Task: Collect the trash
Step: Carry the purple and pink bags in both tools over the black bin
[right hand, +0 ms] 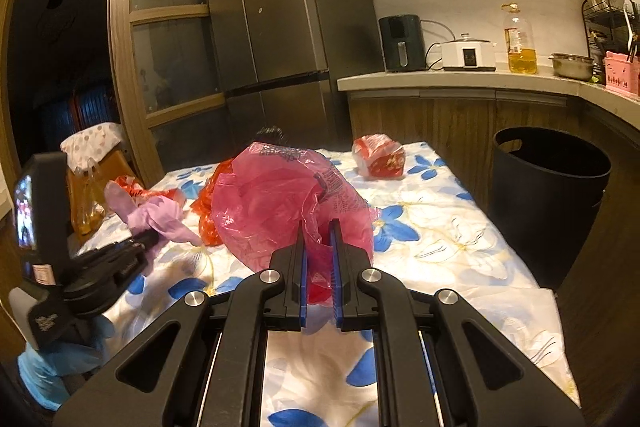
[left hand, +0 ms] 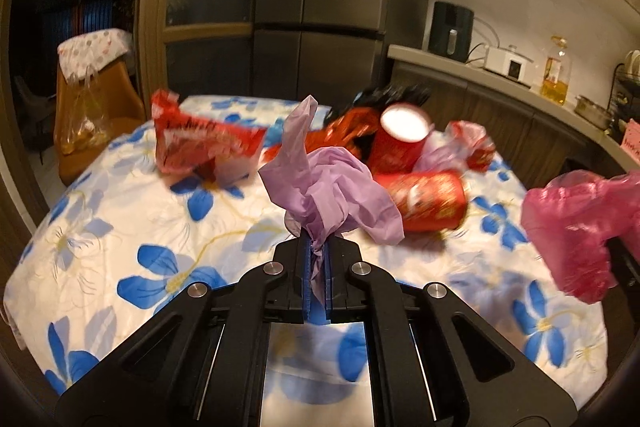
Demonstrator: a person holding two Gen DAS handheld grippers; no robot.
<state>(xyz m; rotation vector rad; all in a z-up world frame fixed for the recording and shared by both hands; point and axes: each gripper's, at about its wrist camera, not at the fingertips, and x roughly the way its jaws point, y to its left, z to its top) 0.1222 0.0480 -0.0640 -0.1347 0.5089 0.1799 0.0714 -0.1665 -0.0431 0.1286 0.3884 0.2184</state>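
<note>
My left gripper (left hand: pixel 318 247) is shut on a crumpled purple plastic bag (left hand: pixel 332 187), held clear above the flowered tablecloth (left hand: pixel 120 227). The same purple bag (right hand: pixel 154 217) shows at the left gripper (right hand: pixel 150 237) in the right wrist view. My right gripper (right hand: pixel 319 239) is shut on a pink plastic bag (right hand: pixel 280 203), which bulges ahead of the fingers; that pink bag (left hand: pixel 576 223) hangs at the right edge of the left wrist view. On the table lie two red cups (left hand: pixel 424 201), a red snack wrapper (left hand: pixel 200 143) and a red and clear packet (right hand: pixel 382 157).
A black bin (right hand: pixel 548 195) stands on the floor right of the table. Behind the table are a dark fridge (right hand: pixel 280 7) and a counter (right hand: pixel 460 79) with appliances and an oil bottle. At the left a chair holds a yellow bag (left hand: pixel 80 123).
</note>
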